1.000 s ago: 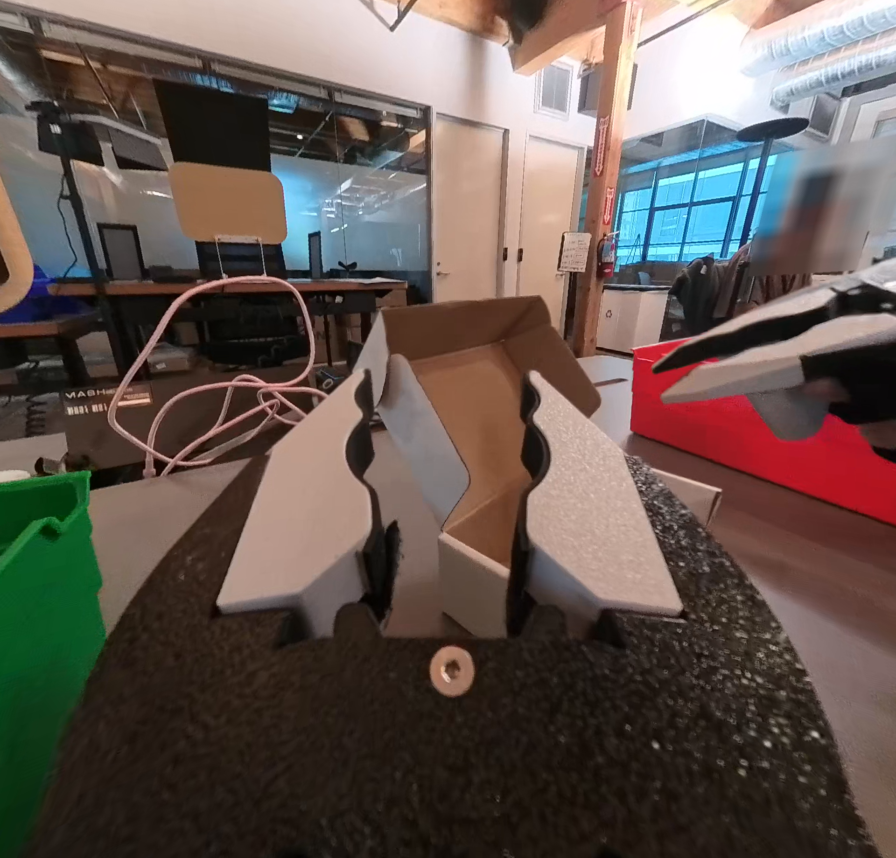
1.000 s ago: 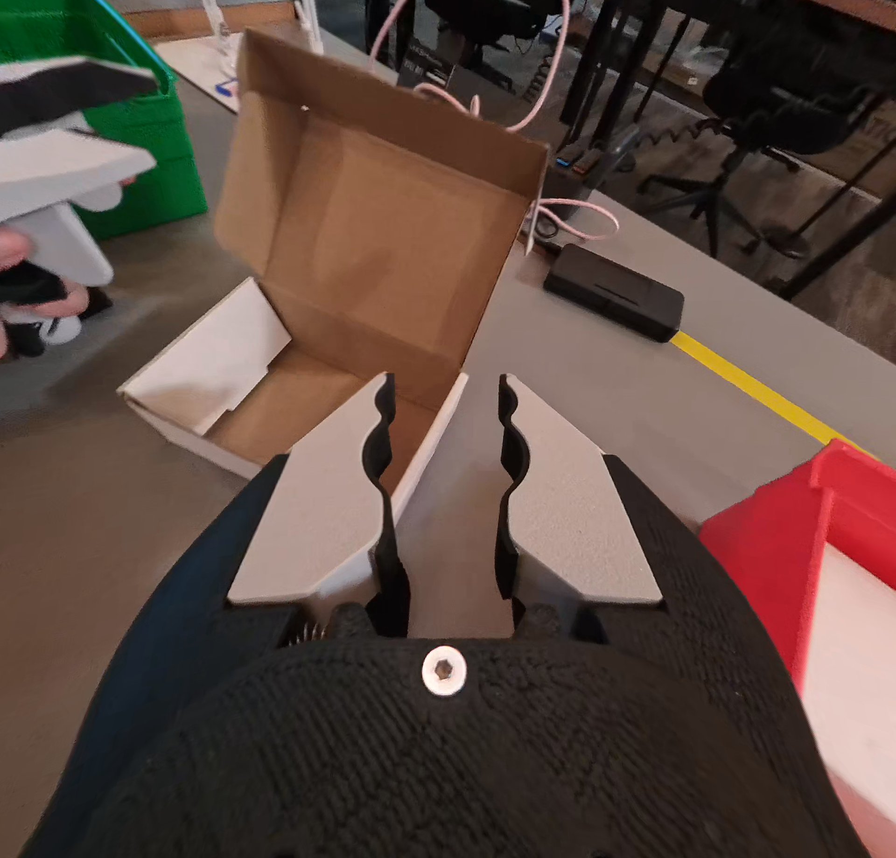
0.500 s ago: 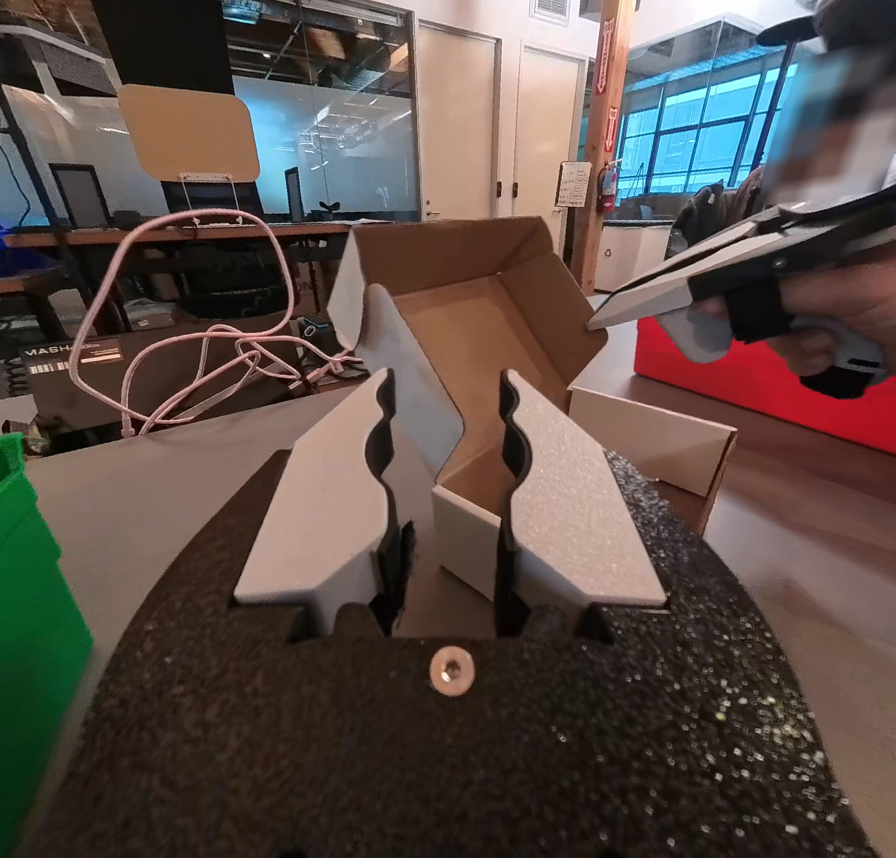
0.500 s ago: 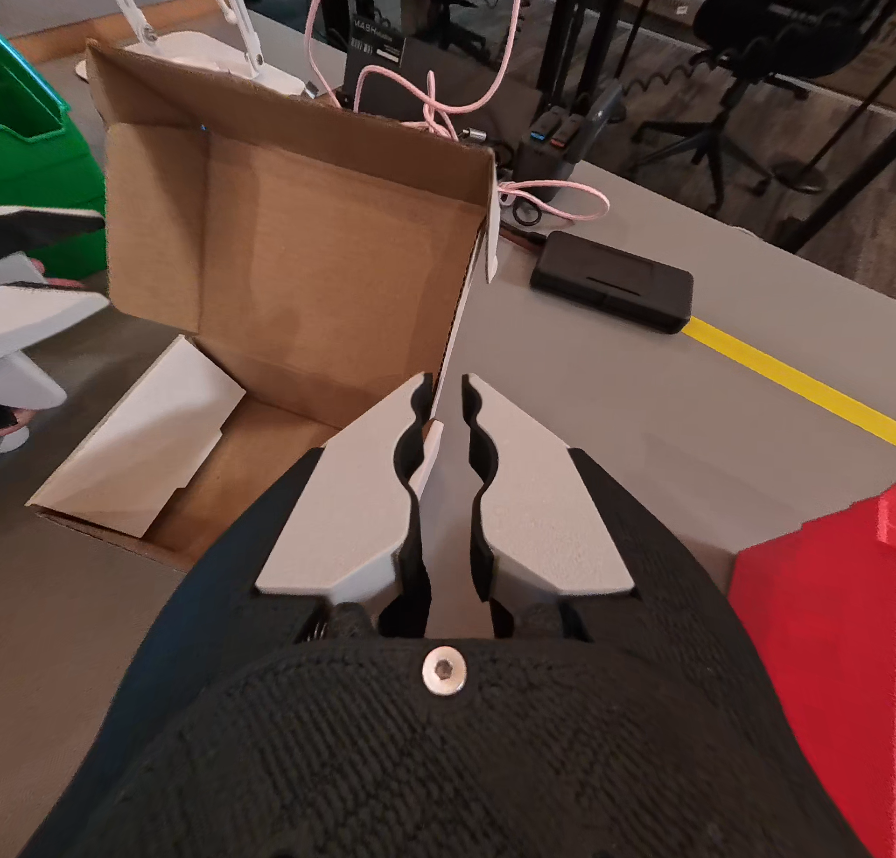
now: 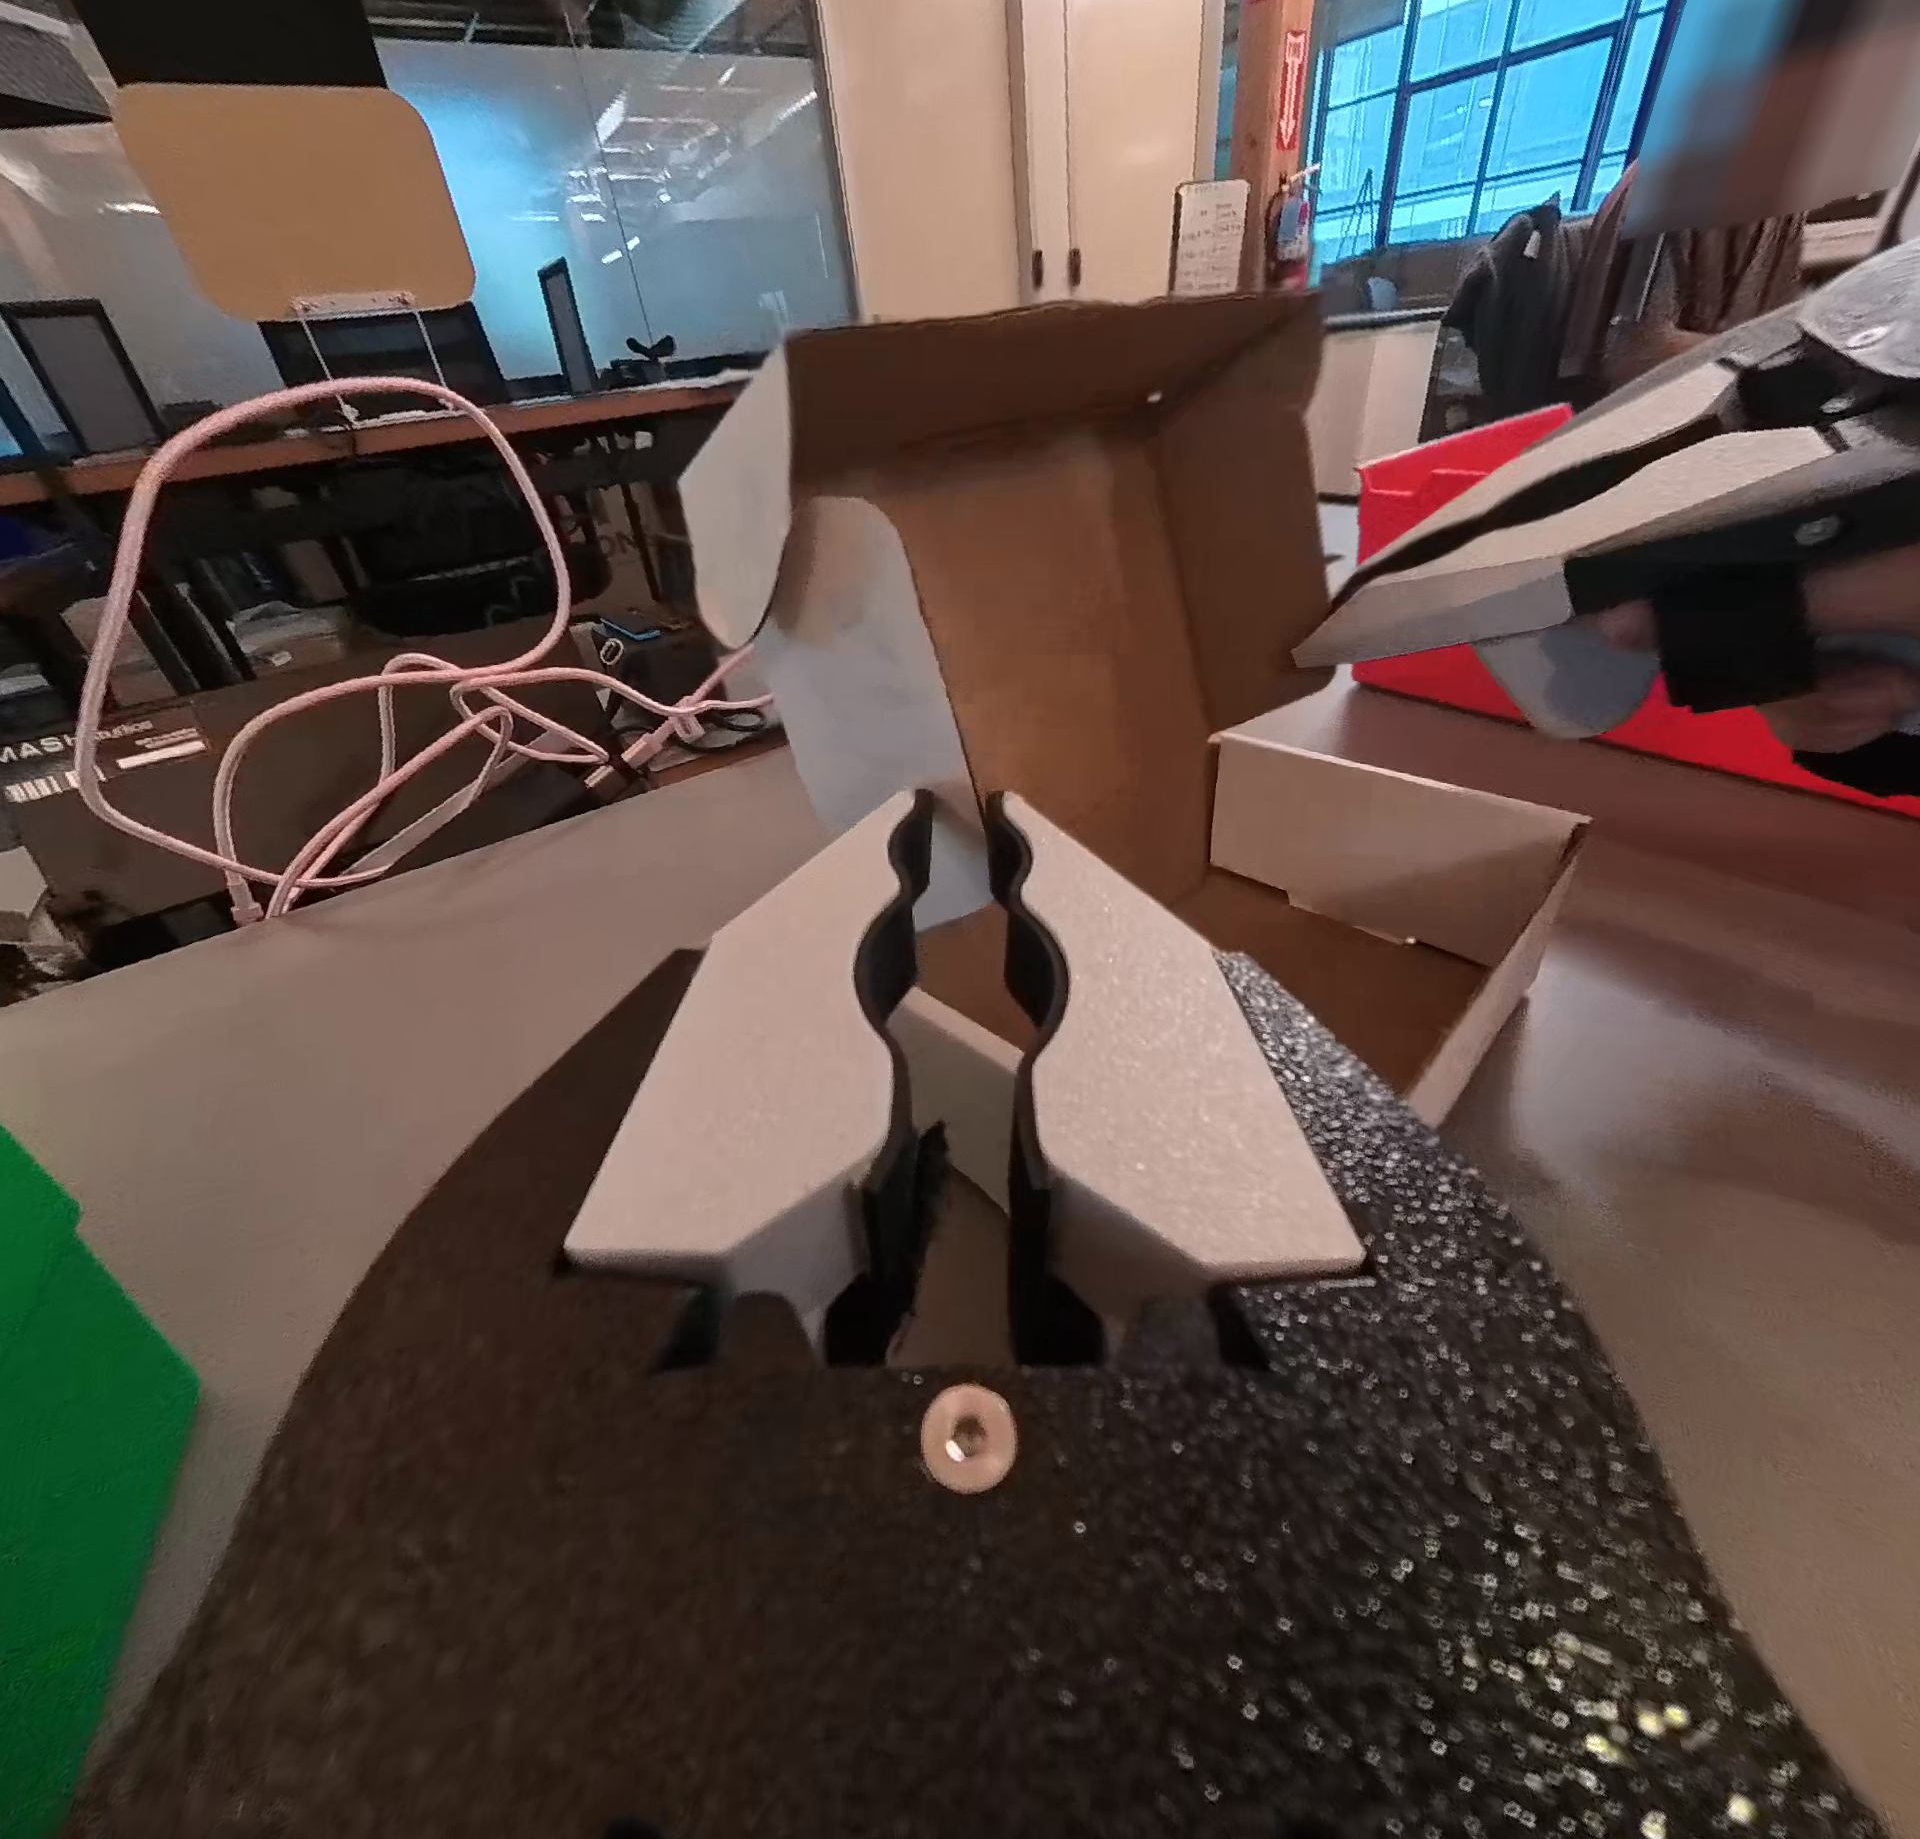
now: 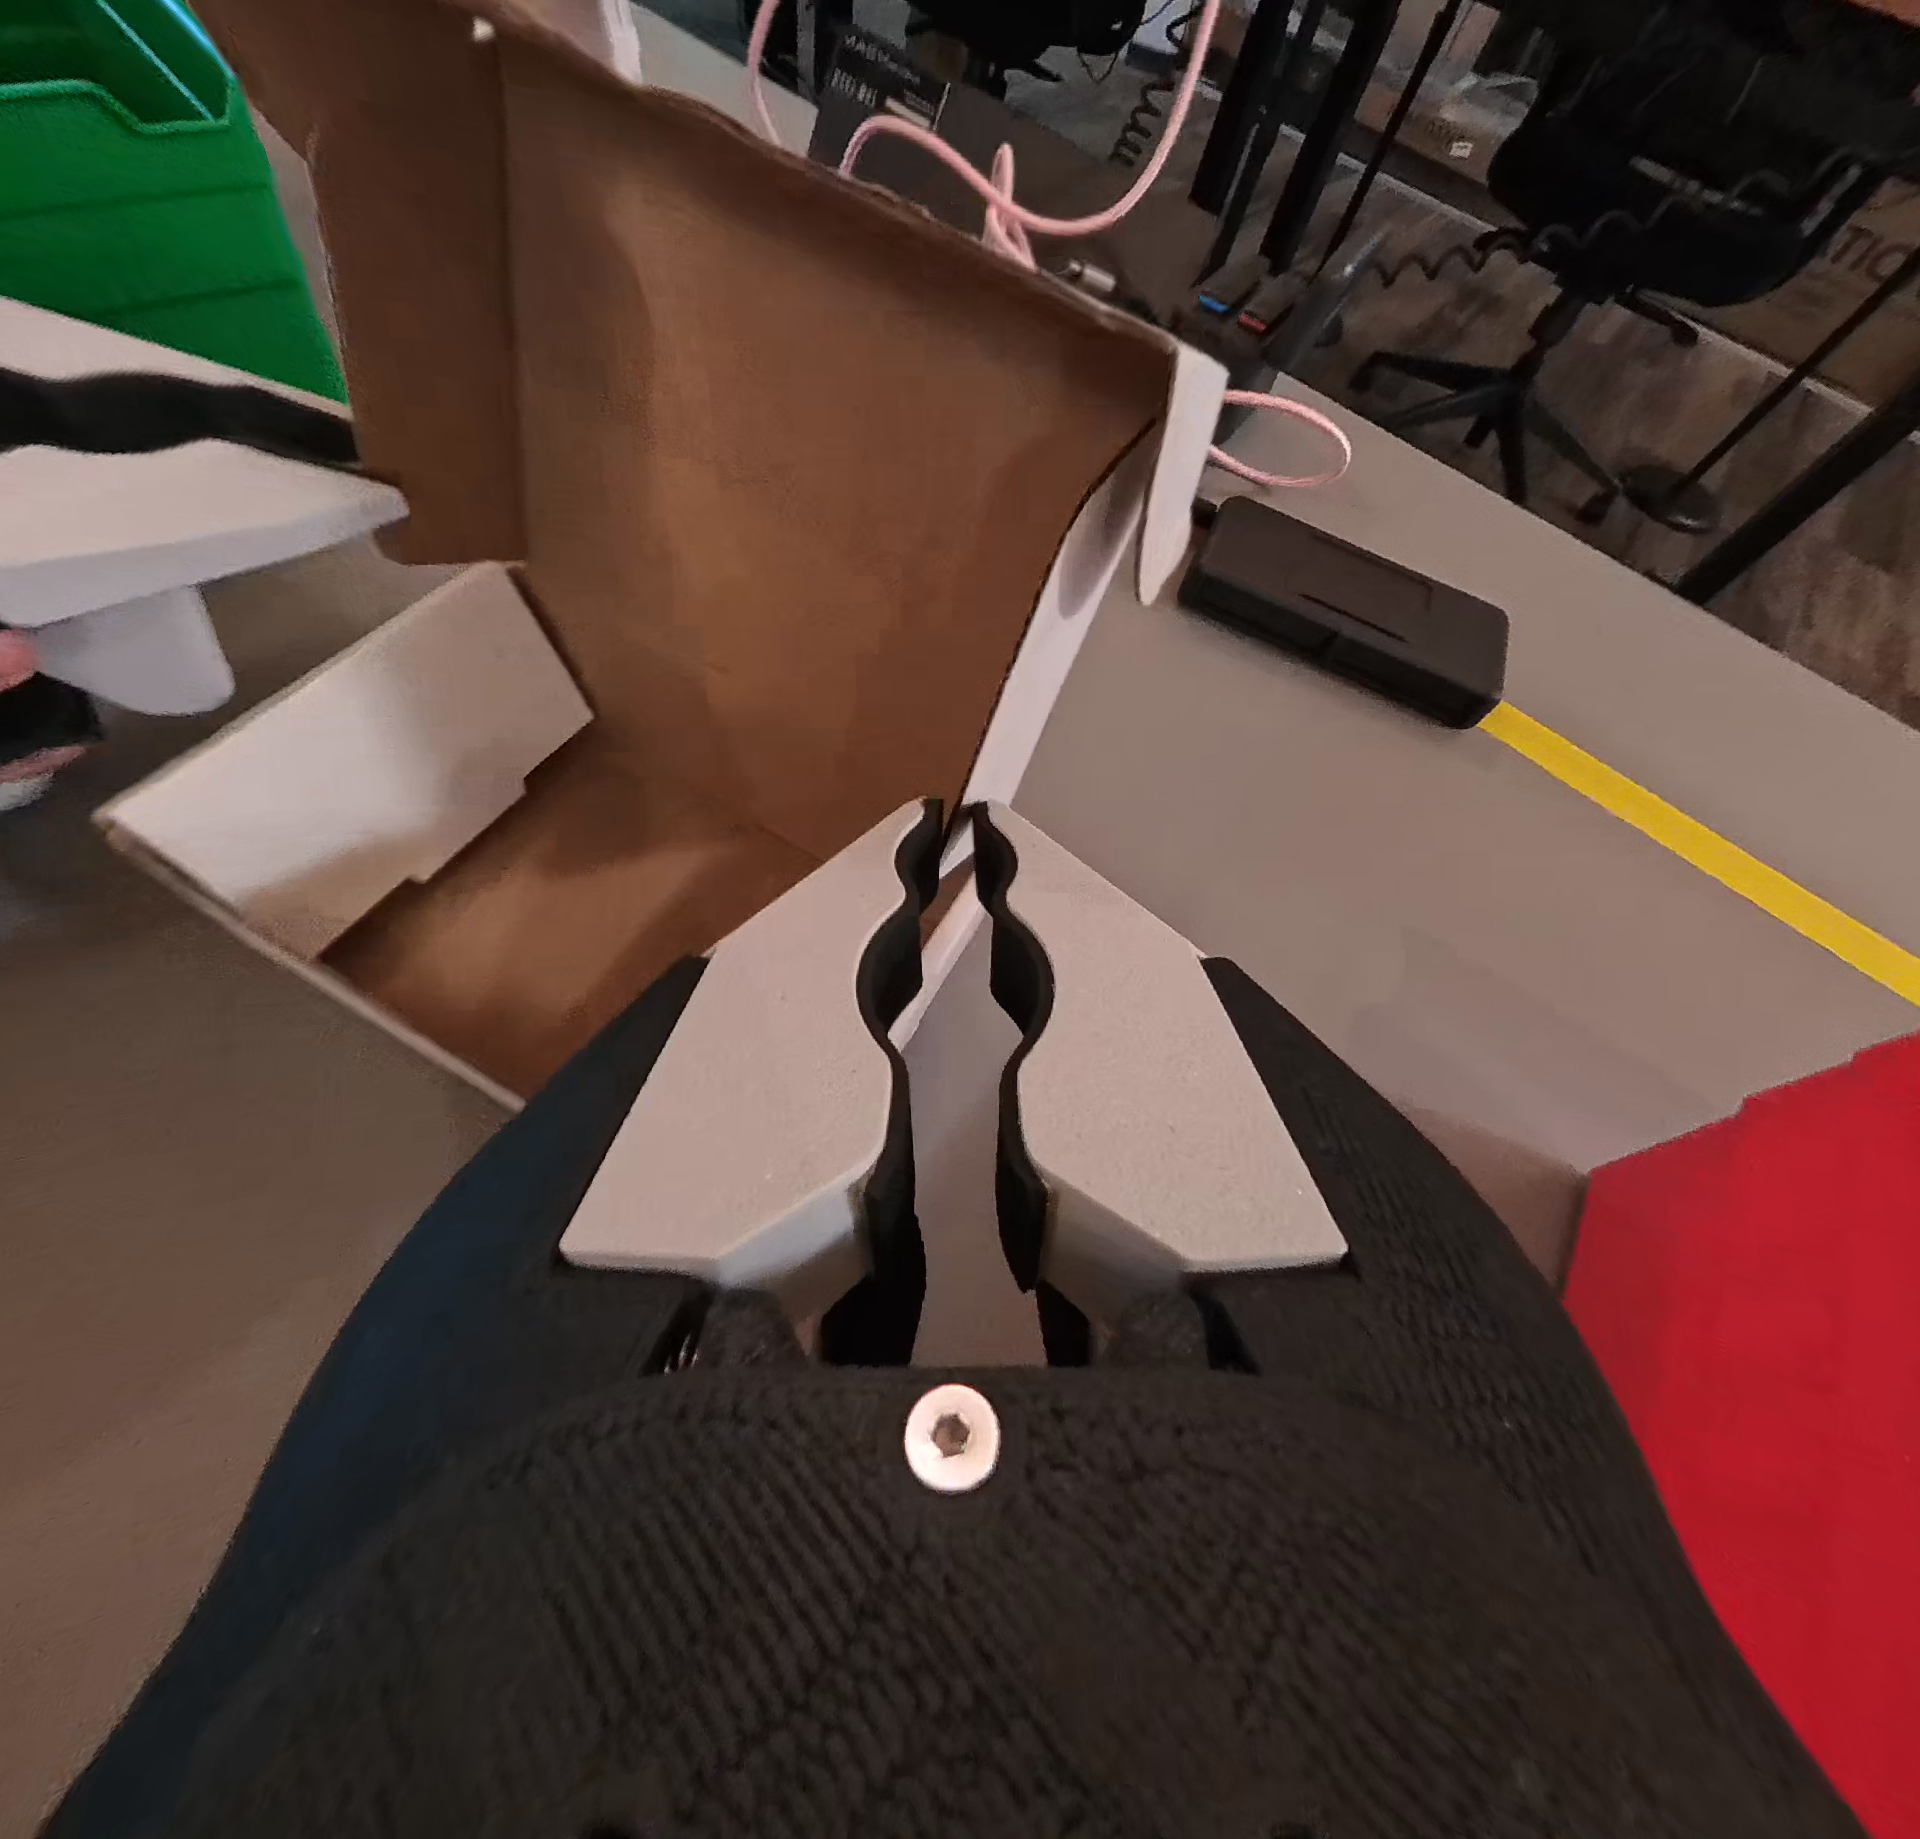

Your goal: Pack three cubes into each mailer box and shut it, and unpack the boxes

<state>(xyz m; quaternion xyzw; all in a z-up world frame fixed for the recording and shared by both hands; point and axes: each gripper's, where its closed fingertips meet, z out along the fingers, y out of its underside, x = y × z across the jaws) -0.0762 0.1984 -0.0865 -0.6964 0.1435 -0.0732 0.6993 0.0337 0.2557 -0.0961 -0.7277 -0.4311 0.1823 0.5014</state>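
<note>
An open white mailer box (image 5: 1351, 833) stands on the grey table with its brown-lined lid (image 5: 1091, 594) raised. No cube shows inside it. My left gripper (image 5: 956, 818) is shut on the lid's left side flap (image 5: 862, 667), whose edge runs between the pads. My right gripper (image 6: 951, 821) is shut on the lid's right side flap (image 6: 1039, 667). The left wrist view shows the right gripper (image 5: 1314, 646) at the lid's right edge. The right wrist view shows the box (image 6: 343, 761) and the left gripper (image 6: 364, 470) at the lid's left edge.
A green bin (image 5: 62, 1374) stands left of the box and also shows in the right wrist view (image 6: 125, 179). A red bin (image 6: 1766, 1374) stands to its right. A black device (image 6: 1351, 626), pink cables (image 5: 312, 594) and a yellow line (image 6: 1683, 844) lie beyond. There is about 12 cm between the tips of the two grippers.
Both grippers moved in to the lid's side flaps and went from open to shut on them. The box base shifted slightly in both views.
</note>
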